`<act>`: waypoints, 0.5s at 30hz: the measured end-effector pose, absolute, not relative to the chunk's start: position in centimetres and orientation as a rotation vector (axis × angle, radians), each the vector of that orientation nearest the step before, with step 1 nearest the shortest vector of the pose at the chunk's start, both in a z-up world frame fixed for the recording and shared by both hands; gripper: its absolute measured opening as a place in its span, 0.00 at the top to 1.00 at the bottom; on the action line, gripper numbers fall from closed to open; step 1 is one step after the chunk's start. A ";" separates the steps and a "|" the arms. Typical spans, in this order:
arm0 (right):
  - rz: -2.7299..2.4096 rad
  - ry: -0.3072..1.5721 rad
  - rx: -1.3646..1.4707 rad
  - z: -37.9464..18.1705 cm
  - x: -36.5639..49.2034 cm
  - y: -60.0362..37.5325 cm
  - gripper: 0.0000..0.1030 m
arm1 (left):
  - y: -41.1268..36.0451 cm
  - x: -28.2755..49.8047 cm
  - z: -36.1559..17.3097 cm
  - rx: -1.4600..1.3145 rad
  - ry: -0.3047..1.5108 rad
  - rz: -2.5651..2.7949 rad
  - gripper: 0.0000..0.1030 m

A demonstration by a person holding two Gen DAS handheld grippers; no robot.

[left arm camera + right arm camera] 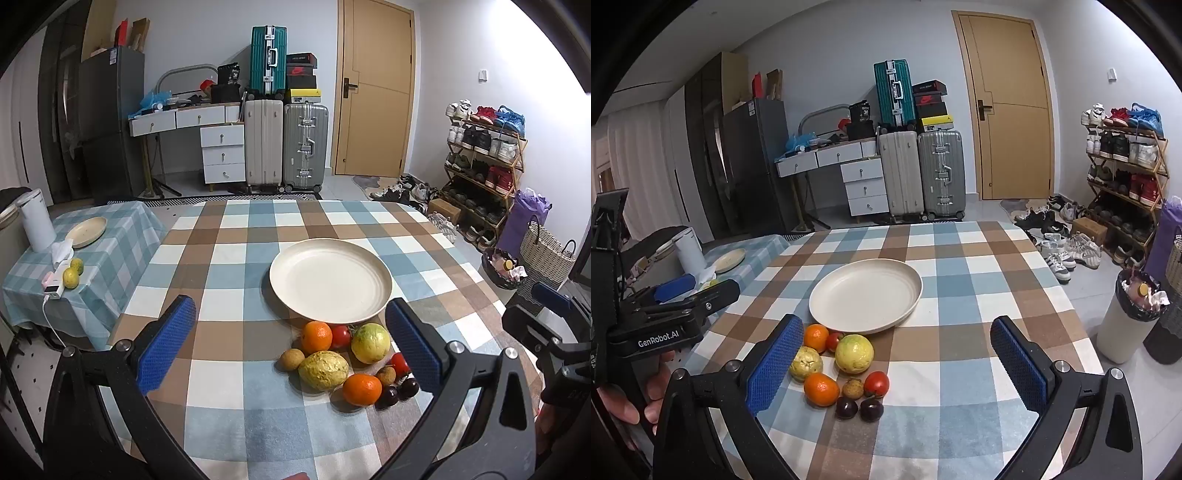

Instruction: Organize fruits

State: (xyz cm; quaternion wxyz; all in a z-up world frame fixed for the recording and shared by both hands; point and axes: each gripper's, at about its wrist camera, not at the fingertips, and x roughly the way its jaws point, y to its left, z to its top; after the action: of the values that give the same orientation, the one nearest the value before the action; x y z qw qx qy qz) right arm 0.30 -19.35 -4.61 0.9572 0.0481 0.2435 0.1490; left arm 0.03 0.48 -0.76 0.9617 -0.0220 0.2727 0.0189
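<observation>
A cream plate (pixel 330 282) (pixel 865 295) lies empty on the checked table. In front of it sits a cluster of fruit: two oranges (pixel 316 335) (pixel 821 388), two yellow-green guavas (pixel 370 342) (pixel 854 352), red tomatoes (pixel 340 336) (pixel 876 383), brown longans (pixel 291 359) (pixel 853 388) and two dark plums (pixel 388 397) (pixel 846 408). My left gripper (pixel 291 345) is open and empty above the table, just short of the fruit. My right gripper (pixel 897 363) is open and empty, with the fruit near its left finger.
A side table (pixel 107 251) at the left holds a second plate (pixel 86 231), a white kettle (pixel 35 221) and two yellow-green fruits (pixel 72 275). A white bin (pixel 1126 321) stands right of the table. Suitcases, drawers, a door and a shoe rack stand behind.
</observation>
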 end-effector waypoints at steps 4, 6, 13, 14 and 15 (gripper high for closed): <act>0.307 0.493 0.096 -4.7 0.3 -19.3 0.00 | 0.6 0.0 -0.9 -0.052 0.535 0.052 0.00; 0.311 0.488 0.093 -4.7 0.2 -19.4 0.00 | 0.7 -0.1 -1.0 -0.062 0.527 0.054 0.00; 0.316 0.485 0.095 -4.8 0.2 -19.4 0.00 | 0.8 -0.3 -1.1 -0.065 0.526 0.056 0.00; 0.317 0.487 0.095 -4.8 0.2 -19.4 0.00 | 0.8 -0.4 -1.1 -0.066 0.520 0.060 0.00; 0.318 0.486 0.094 -4.9 0.2 -19.4 0.00 | 0.8 -0.4 -1.0 -0.067 0.512 0.062 0.00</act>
State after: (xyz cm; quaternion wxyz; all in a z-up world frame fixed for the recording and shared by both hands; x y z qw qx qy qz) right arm 0.22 -19.41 -4.85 0.9570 0.0464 0.2397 0.1568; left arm -0.43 0.84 -1.00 0.9664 -0.0329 0.2533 0.0307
